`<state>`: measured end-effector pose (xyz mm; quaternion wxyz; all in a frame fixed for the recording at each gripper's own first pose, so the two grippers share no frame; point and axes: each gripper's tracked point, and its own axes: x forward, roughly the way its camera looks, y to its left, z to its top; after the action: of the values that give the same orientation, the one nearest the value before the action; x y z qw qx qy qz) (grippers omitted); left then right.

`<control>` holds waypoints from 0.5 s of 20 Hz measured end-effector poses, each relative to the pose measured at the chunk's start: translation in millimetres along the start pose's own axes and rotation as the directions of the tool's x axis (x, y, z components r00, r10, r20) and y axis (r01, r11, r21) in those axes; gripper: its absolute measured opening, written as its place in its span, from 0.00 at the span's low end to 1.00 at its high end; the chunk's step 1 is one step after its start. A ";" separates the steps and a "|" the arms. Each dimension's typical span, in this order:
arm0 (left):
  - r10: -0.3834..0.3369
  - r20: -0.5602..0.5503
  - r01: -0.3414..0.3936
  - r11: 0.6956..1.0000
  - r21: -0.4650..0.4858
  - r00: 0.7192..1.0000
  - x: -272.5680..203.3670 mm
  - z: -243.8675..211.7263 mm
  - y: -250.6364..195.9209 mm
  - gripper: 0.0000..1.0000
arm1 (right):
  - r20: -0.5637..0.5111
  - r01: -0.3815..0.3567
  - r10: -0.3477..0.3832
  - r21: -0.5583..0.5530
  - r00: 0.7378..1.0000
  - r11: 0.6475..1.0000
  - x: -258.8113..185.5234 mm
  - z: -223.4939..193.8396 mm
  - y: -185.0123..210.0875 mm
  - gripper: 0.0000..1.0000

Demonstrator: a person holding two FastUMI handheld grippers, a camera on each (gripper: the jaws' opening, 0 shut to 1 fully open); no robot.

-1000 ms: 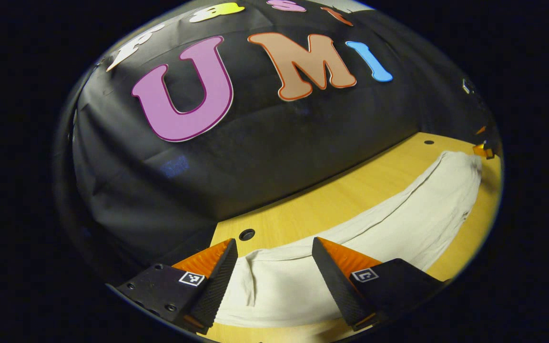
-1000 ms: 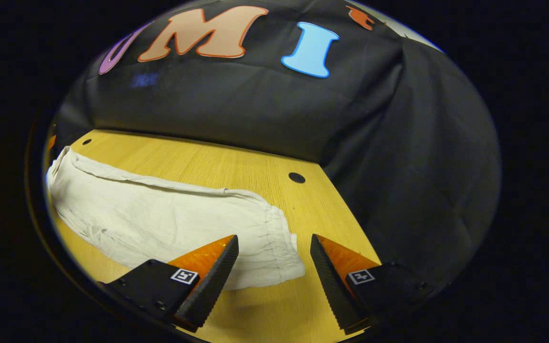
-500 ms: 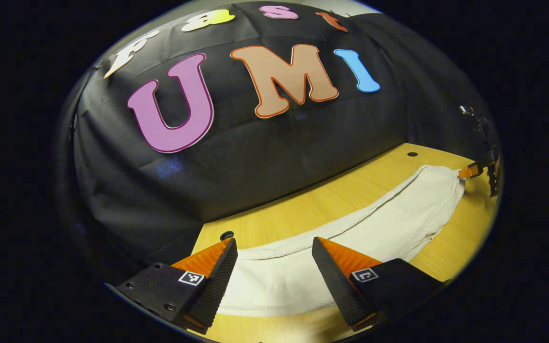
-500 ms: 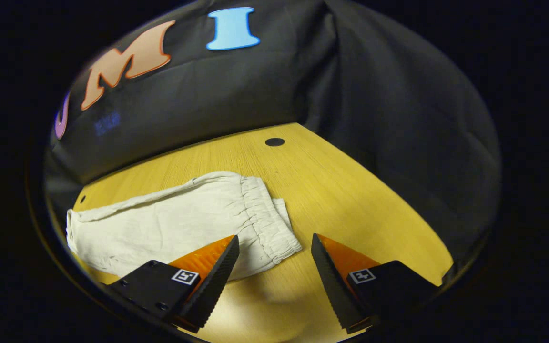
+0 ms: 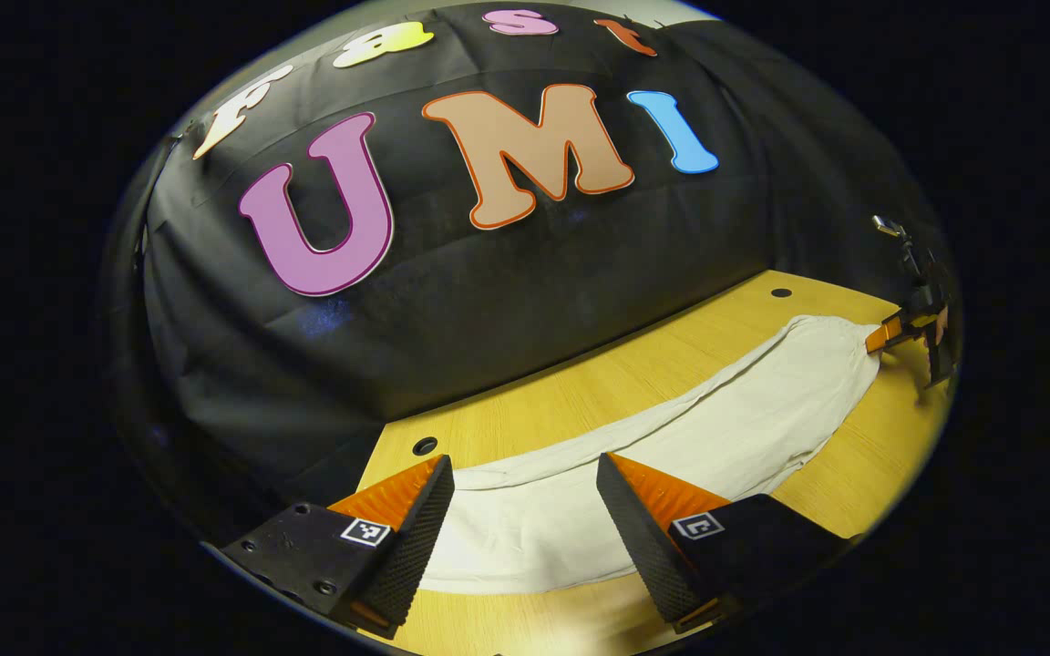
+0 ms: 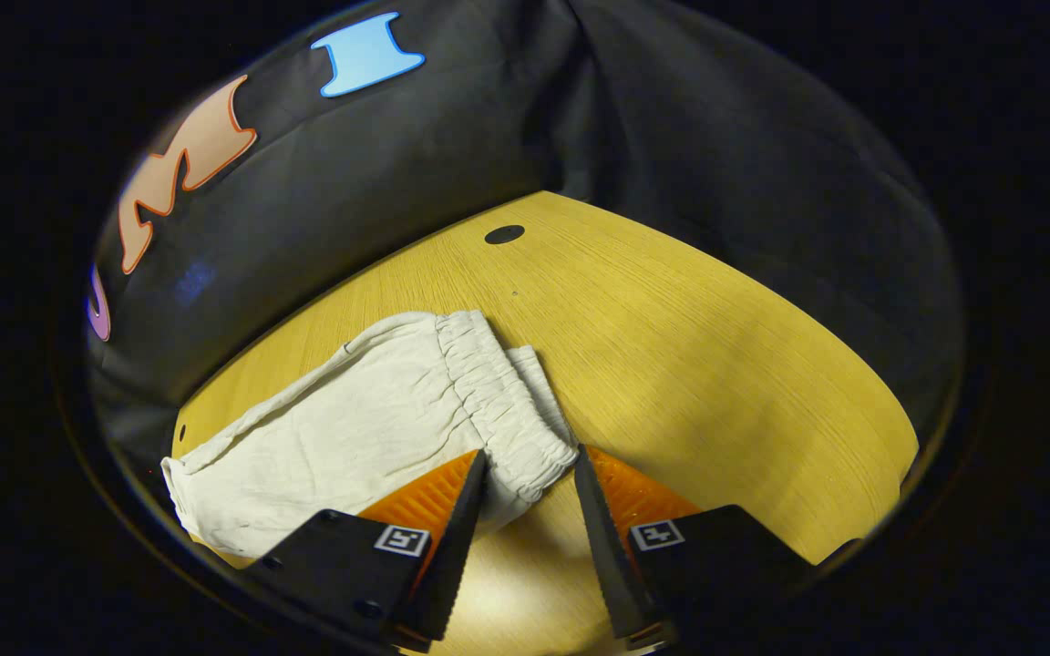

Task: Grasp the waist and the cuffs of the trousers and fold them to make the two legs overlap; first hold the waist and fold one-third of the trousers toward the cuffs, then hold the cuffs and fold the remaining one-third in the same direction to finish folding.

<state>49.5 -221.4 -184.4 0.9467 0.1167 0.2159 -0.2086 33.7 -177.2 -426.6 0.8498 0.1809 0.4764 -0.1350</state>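
The trousers (image 6: 370,428) lie flat along the table (image 6: 716,319). The right gripper (image 6: 530,483) tilts down at the elastic waist (image 6: 498,401), its jaws part-closed astride the corner. The left gripper (image 5: 525,497) hovers wide open over the cuffs (image 5: 525,538).

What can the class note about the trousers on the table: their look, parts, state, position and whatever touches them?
The trousers are off-white, of thin creased cloth, lying flat on the wooden table as one long narrow strip. The gathered elastic waist lies between the right gripper's narrowed fingers, which are not clearly pressing on it. In the left gripper view the cuff end lies between the open left gripper's fingers.
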 end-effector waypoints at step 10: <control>0.028 -0.004 -0.028 0.999 -0.018 1.000 -10.0 4.0 -10.2 0.96 | 0.013 -0.017 0.017 0.000 1.000 1.000 -20.0 17.1 -2.7 0.17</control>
<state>38.2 -228.3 -177.7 0.9501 0.1117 0.2177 -0.1933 35.4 -185.9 -401.7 0.8541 0.1839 0.4692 -0.1290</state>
